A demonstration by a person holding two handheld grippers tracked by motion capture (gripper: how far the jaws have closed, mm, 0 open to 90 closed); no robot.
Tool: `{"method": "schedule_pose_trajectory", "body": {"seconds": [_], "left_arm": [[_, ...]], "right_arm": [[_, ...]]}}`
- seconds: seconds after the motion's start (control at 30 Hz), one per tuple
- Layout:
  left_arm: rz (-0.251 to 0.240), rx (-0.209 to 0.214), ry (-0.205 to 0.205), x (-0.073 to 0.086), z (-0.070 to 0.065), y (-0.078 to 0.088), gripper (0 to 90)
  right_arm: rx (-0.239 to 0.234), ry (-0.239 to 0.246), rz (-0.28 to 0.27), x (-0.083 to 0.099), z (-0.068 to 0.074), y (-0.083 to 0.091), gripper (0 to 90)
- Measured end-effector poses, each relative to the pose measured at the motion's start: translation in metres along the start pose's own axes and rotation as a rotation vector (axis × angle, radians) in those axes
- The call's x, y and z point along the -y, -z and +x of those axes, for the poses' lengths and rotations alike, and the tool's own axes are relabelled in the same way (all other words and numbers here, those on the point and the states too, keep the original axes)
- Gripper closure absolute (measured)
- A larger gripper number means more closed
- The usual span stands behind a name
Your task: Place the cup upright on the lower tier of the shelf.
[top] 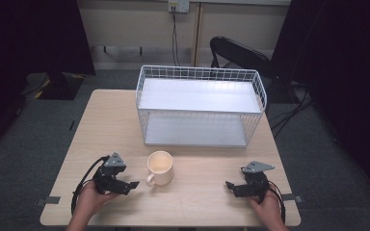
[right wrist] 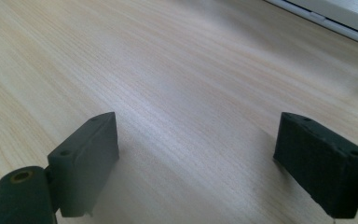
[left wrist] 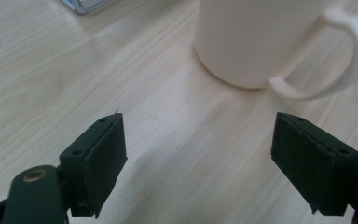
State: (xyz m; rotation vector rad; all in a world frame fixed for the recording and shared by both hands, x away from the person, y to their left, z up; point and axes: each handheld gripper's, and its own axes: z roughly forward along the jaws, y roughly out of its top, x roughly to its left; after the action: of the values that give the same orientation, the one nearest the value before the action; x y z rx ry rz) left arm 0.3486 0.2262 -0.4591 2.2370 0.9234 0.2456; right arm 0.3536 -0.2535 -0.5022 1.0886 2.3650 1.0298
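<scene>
Mug (top: 160, 167), cream-coloured, glazed by the look of it, stands upright on the desk (top: 111, 125) near the front edge, just ahead of the white wire shelf rack (top: 200, 106) and well clear of it. Handle (top: 150, 181) points toward the person, slightly to the left. Left hand-held gripper (top: 131, 185) sits just beside it, jaws spread wide, nothing between them; in the left gripper view the mug body (left wrist: 256, 37) and its loop handle (left wrist: 340, 60) lie just beyond the pads, not touching. Right hand-held gripper (top: 231, 185) rests well apart on the right side of the desk, jaws likewise wide, bare wood between them in the right gripper view. Judgement on handling: likely ceramic, so stiff, moderately heavy for its bulk, smooth and apt to slip on a thin grip, and liable to chip if knocked against the rack wire. Appears empty from above, so no spill worry. Best hold is probably across the body wall, or rim pinched between the pads inside and out; the handle is a narrower target and would let the mug swing.
</scene>
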Motion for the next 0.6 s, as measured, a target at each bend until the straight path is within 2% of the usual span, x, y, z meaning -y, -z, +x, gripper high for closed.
{"method": "schedule_pose_trajectory", "body": {"seconds": [0.07,0.37,0.47,0.6], "left_arm": [[-0.006,0.009,0.014,-0.003,-0.001,0.002,17.6],[0.001,-0.001,0.006,-0.016,-0.003,0.008,17.4],[-0.014,-0.003,0.010,-0.022,-0.004,0.010,17.4],[-0.011,-0.013,0.009,-0.027,-0.005,0.012,17.4]], "right_arm": [[0.000,-0.001,0.001,0.000,0.000,0.000,12.8],[0.000,-0.001,0.001,0.000,0.000,0.000,12.8],[0.000,-0.001,0.001,0.000,0.000,0.000,12.8],[0.000,-0.001,0.001,0.000,0.000,0.000,12.8]]}}
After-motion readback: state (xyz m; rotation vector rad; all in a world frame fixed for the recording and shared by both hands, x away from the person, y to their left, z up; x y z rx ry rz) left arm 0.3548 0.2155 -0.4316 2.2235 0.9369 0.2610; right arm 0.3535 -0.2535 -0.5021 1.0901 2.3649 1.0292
